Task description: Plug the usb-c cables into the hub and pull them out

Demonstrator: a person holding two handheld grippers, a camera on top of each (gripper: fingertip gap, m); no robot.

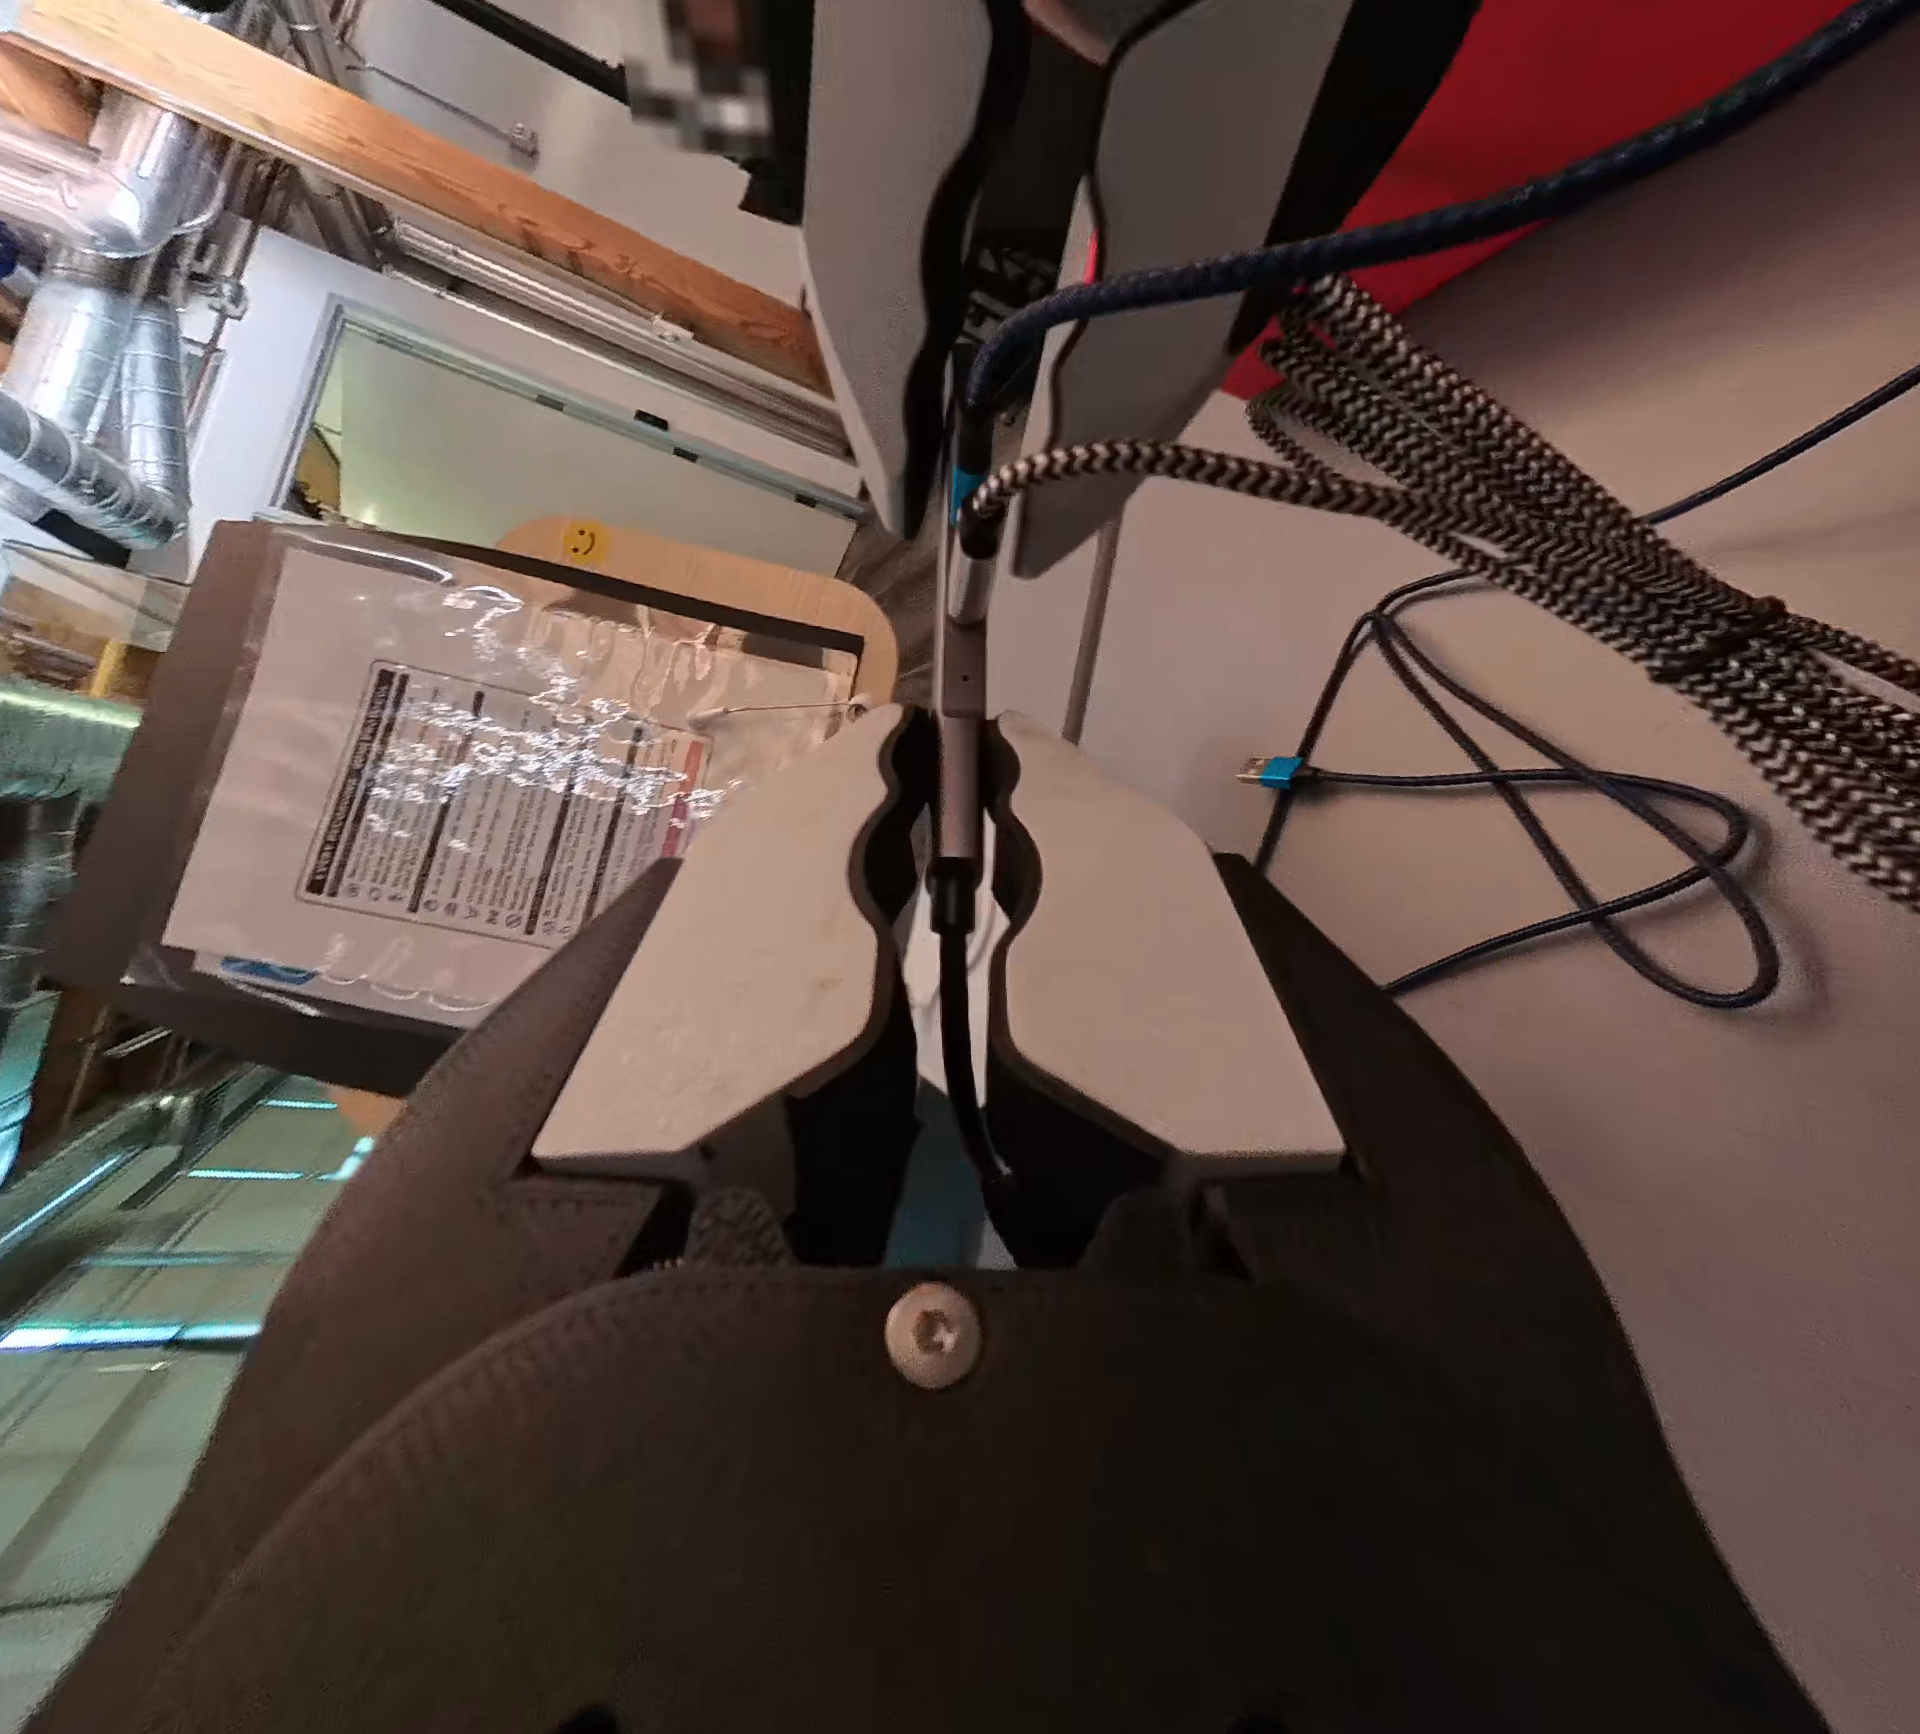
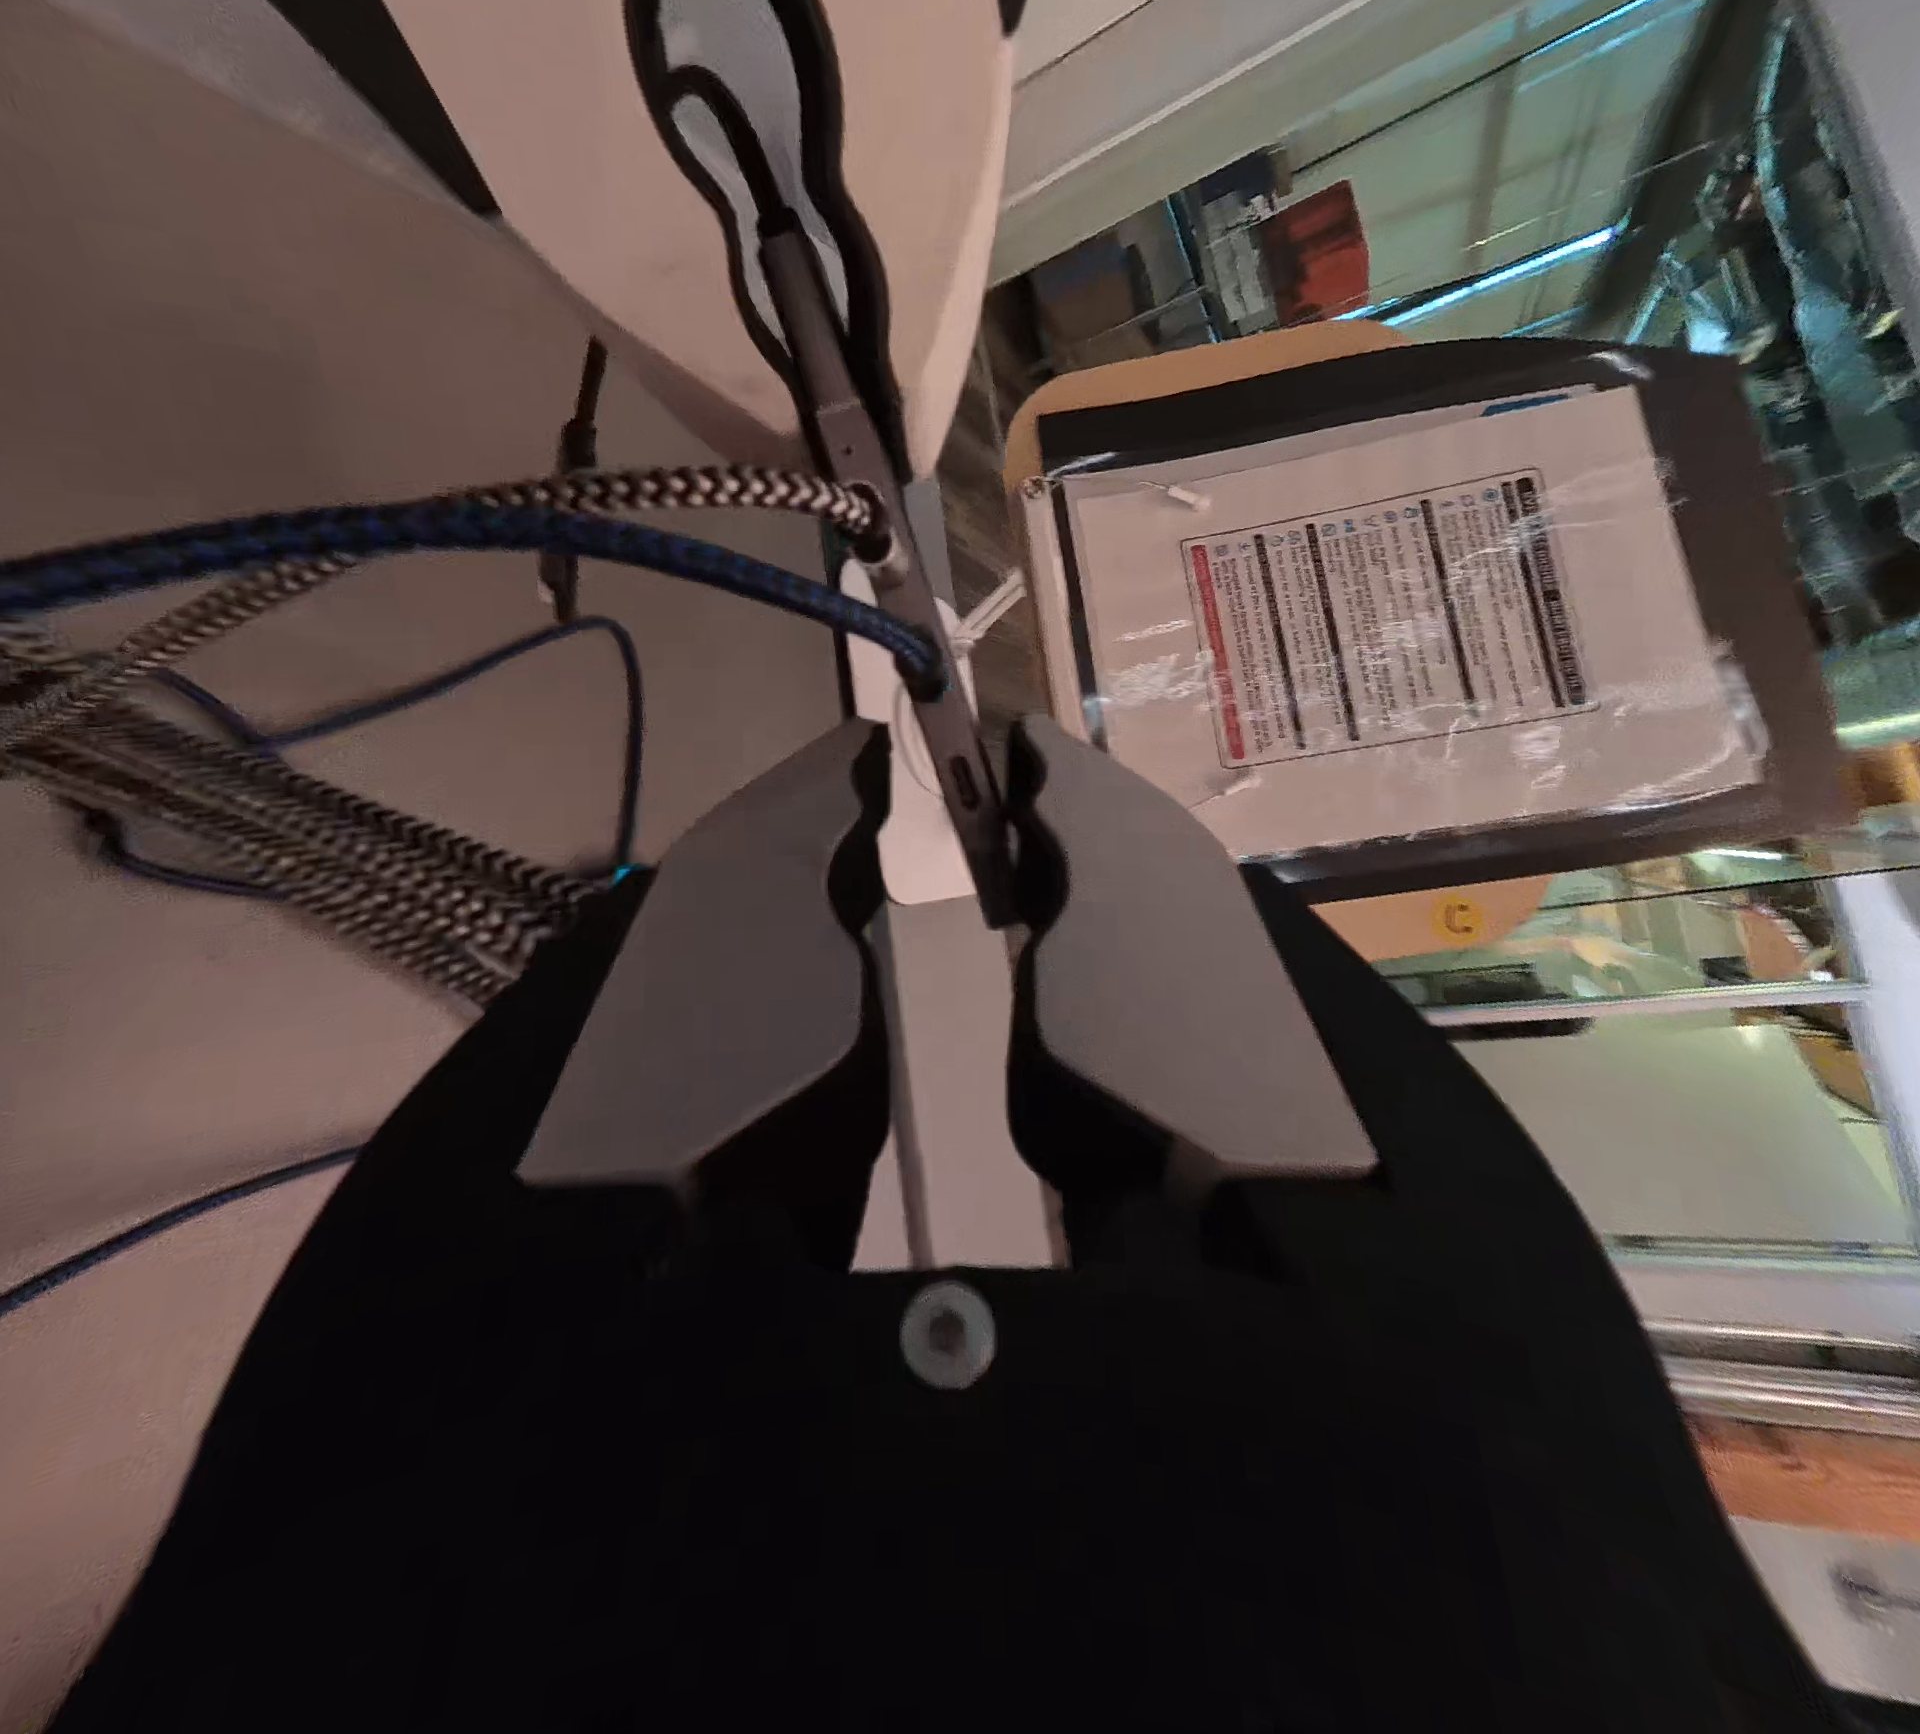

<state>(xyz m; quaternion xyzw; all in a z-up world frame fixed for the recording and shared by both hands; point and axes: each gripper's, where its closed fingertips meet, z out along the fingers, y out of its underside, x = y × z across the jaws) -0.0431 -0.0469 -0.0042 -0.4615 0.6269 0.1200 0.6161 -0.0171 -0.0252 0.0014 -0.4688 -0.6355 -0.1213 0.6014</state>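
Note:
A slim grey hub [image 1: 958, 801] is held in the air between both grippers. My left gripper [image 1: 956, 728] is shut on the hub's cable end; the hub's black lead [image 1: 961, 1009] runs back between the fingers. A blue braided cable [image 1: 1143, 287] and a black-and-white braided cable [image 1: 1143, 453] are plugged into the hub's side. In the right wrist view the hub [image 2: 935, 645] carries both cables [image 2: 520, 531] [image 2: 675, 484]. My right gripper [image 2: 948, 739] is slightly open around the hub's free end, which rests against the right finger.
A coiled bundle of black-and-white cable [image 1: 1662, 645] and a thin blue cable with a teal plug [image 1: 1278, 772] lie on the pale table [image 1: 1558, 1372]. A red panel [image 1: 1662, 22] stands behind. A bagged box with a printed label [image 2: 1403, 624] sits past the table's edge. Left tips to right tips: about 4 cm.

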